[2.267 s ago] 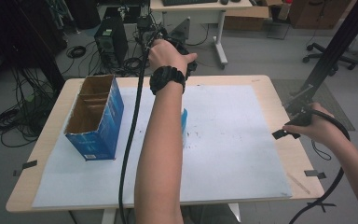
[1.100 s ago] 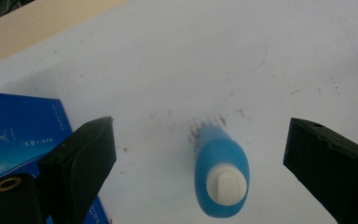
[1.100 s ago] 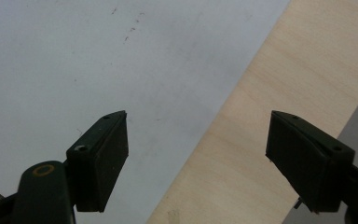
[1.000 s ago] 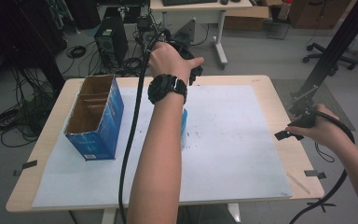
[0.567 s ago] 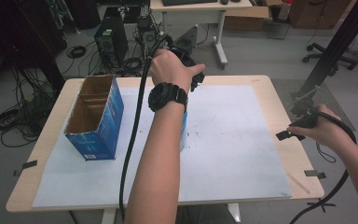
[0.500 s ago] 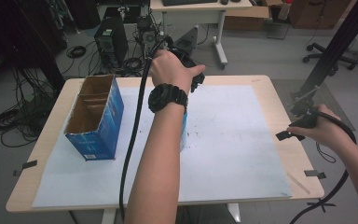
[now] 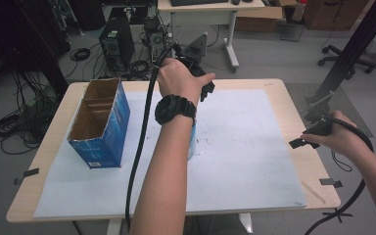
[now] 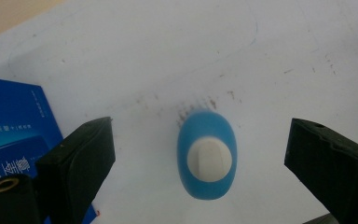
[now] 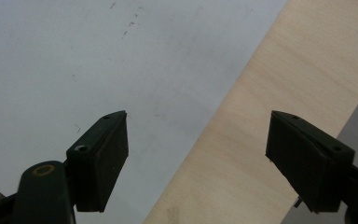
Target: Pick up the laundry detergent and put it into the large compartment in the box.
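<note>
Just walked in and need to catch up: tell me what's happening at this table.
A person holds a two-jaw gripper in each hand. The left gripper hangs over a small blue object with a white top lying on the white sheet, jaws wide open on either side of it, not touching. A blue cardboard box, open on top, stands on the sheet beside it. The right gripper sits open by the table's right edge, holding nothing.

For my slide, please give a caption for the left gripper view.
Open hand-held gripper above a blue-and-white object on the white sheet.
</note>
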Demonstrator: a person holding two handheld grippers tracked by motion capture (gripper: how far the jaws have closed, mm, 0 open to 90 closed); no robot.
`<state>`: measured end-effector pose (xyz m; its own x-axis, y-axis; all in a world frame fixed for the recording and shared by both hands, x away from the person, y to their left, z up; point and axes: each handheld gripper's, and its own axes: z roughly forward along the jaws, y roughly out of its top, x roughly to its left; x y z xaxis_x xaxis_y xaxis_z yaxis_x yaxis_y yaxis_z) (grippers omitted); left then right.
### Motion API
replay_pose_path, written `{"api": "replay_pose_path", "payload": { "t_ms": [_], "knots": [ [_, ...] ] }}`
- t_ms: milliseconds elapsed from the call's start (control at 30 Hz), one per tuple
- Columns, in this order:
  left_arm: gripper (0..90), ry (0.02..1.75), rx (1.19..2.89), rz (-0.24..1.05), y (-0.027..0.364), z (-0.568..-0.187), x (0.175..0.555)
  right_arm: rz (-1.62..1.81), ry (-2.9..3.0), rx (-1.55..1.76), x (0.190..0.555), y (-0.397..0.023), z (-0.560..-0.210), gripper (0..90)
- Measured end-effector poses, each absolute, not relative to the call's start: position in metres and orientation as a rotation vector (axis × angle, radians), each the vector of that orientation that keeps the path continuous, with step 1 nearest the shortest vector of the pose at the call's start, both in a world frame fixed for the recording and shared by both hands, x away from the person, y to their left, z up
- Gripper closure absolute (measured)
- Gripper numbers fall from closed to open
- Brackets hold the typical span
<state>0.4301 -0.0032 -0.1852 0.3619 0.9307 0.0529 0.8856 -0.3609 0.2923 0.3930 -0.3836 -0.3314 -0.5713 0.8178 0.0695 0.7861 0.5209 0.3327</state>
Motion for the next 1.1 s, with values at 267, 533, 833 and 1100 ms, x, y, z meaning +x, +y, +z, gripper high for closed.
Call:
{"api": "replay_pose_path", "payload": {
  "t_ms": [267,533,833,1100],
  "knots": [
    [8.6,1.631,2.425,0.302,-0.004,-0.19,0.428,0.499,2.657,1.407,0.394,-0.382,-0.332,21.1],
    [7.7,1.628,2.432,0.301,-0.005,-0.196,0.425,0.498,2.659,1.402,0.393,-0.381,-0.333,21.1],
    [6.8,1.617,2.45,0.294,-0.008,-0.207,0.421,0.498,2.664,1.396,0.392,-0.378,-0.334,21.1],
    [6.7,1.628,2.452,0.29,-0.006,-0.214,0.42,0.502,2.664,1.396,0.392,-0.379,-0.335,21.1]
  ]
}}
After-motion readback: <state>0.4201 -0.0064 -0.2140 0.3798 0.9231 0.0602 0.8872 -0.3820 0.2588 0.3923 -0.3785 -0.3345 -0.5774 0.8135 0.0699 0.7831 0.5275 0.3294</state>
